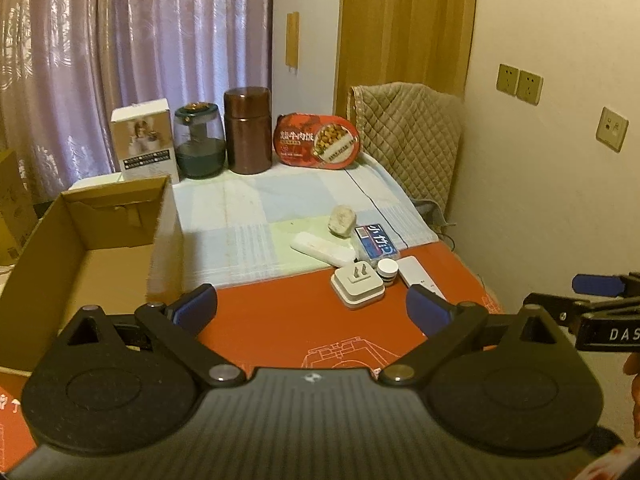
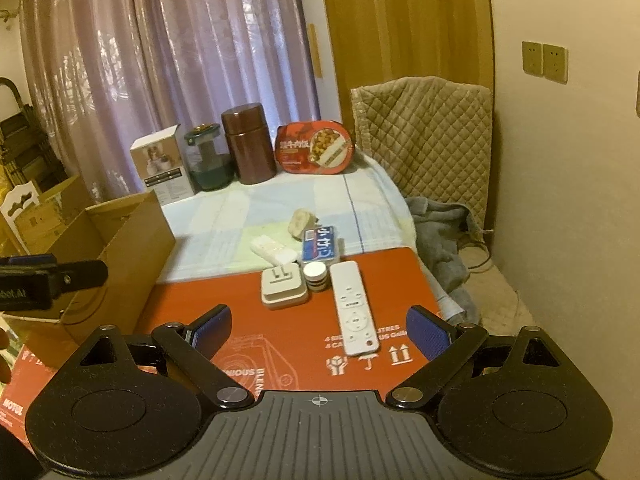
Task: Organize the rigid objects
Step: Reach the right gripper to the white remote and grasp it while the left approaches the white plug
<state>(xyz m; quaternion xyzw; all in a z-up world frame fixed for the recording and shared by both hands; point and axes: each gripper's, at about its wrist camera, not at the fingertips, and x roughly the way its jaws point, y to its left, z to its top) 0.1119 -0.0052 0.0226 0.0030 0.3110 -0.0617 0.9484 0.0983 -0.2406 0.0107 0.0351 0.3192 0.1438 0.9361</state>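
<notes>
Both tools hang spread and empty: the left tool (image 1: 311, 307) beside the open cardboard box (image 1: 92, 248), the right tool (image 2: 319, 330) over the white remote (image 2: 354, 307). Ahead on the red worktop (image 2: 248, 320) cluster a plug adapter (image 2: 283, 287), small jar (image 2: 315, 276) and blue box (image 2: 320, 245).

you can read "DAS" on the other gripper's black body (image 1: 612, 330) | red carton (image 2: 280, 344) under your stuff: "MOTUL" at its left edge, upside-down "NIOUS", "TRES", "US Gal", plus up-arrow, umbrella and fragile-glass signs | meal tray (image 2: 315, 147) has white Chinese lettering, too small for me | blue pack (image 2: 320, 245) white lettering, can't read it
</notes>
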